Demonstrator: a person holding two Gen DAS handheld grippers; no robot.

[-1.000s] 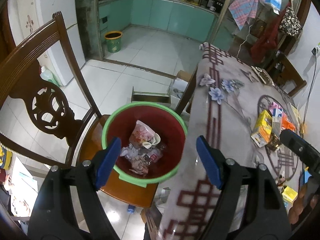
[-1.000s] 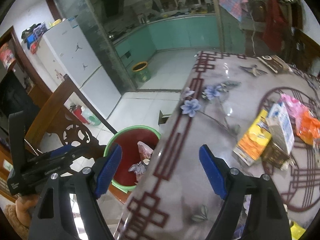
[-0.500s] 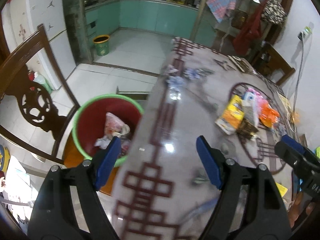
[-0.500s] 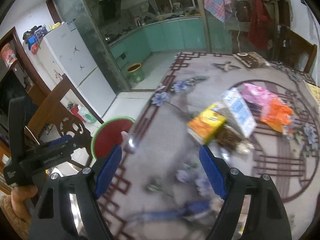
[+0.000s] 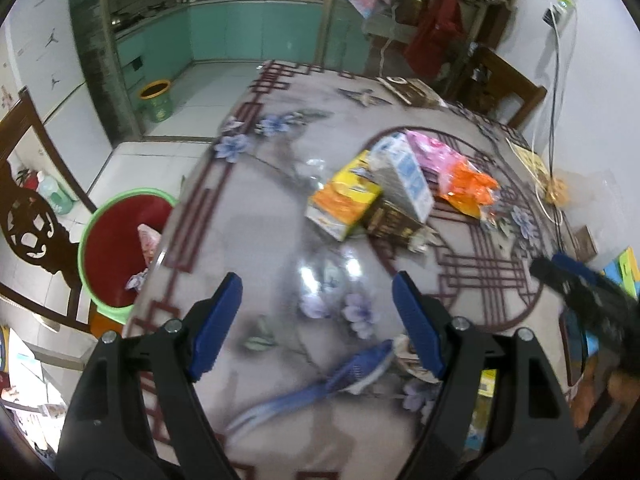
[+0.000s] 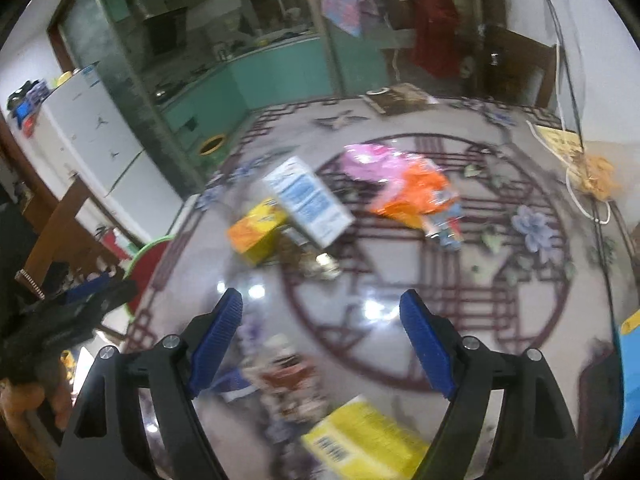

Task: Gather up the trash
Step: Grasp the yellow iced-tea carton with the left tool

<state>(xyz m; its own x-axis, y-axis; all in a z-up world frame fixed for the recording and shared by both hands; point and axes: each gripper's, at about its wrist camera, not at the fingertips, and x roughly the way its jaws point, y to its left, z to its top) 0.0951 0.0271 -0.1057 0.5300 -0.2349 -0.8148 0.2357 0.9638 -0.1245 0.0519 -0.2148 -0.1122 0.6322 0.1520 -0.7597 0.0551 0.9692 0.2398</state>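
Both tongs hang released and empty above the patterned counter (image 5: 256,240), blue pads spread wide. The left tongs (image 5: 316,312) sit low in the left wrist frame; a second ago they looked straight down into the red bin with the green rim (image 5: 116,248), which has since slid to the left edge of that frame, paper scraps still inside it, beside the dark wooden chair (image 5: 28,216). The trash pile has moved from the right margin to right of centre: a yellow-orange carton (image 5: 344,200) touching a white and blue carton (image 5: 404,176), a brown wrapper (image 5: 396,220) tucked below them, and pink and orange bags (image 5: 452,168) just to the right. A blue toothbrush (image 5: 320,388) lies blurred between the left pads.

In the right wrist frame the right tongs (image 6: 322,332) are centred low, and the same pile now lies above them at mid-frame: white and blue carton (image 6: 308,200), yellow-orange carton (image 6: 256,232), orange bag (image 6: 416,192). A yellow box (image 6: 360,444) has appeared at the bottom, blurred. The bin (image 6: 148,264) shows only as a sliver at the left edge.
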